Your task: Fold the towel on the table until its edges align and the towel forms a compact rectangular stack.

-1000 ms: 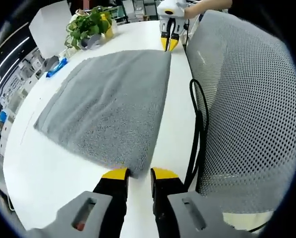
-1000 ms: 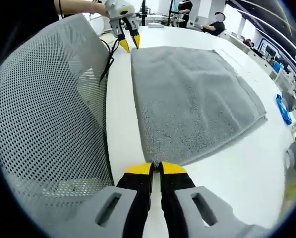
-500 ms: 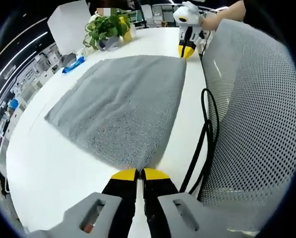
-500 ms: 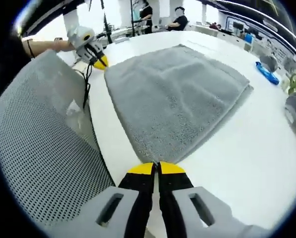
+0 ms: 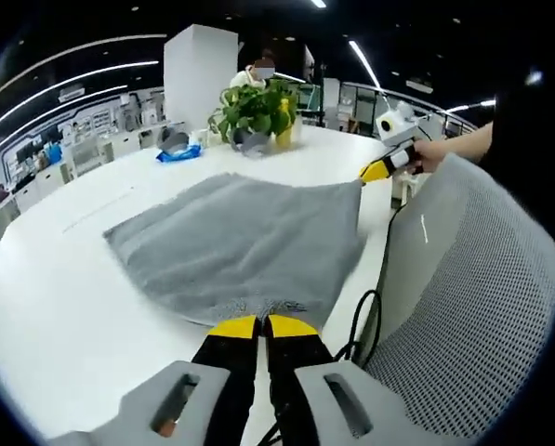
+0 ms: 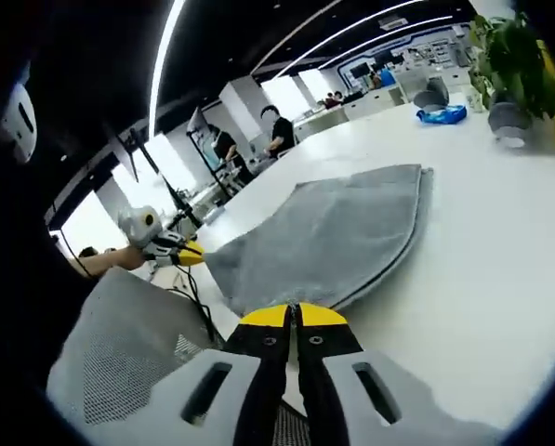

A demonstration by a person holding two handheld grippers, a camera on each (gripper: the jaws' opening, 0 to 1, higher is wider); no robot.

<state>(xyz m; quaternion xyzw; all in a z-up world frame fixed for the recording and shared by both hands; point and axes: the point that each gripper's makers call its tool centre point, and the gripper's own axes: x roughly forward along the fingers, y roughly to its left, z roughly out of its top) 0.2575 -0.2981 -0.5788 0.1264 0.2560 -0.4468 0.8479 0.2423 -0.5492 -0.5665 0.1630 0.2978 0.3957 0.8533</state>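
Observation:
A grey towel (image 5: pixel 244 242) lies on the white table (image 5: pixel 63 279), with its near edge lifted off the surface. My left gripper (image 5: pixel 261 326) is shut on the near corner of the towel. In the left gripper view, the right gripper (image 5: pixel 375 170) holds the far corner, with a hand behind it. In the right gripper view, my right gripper (image 6: pixel 291 316) is shut on its corner of the towel (image 6: pixel 337 237), and the left gripper (image 6: pixel 186 253) pinches the other near corner at the left.
A grey mesh chair back (image 5: pixel 463 288) stands close beside the table edge, with a black cable (image 5: pixel 356 316) hanging along it. A potted plant (image 5: pixel 257 111) and a blue object (image 5: pixel 177 154) sit on the far side of the table. People stand in the background (image 6: pixel 279 130).
Both grippers have lifted the near edge of the towel off the table. The left gripper shut on its corner during the past second. Both views have tilted up toward the room.

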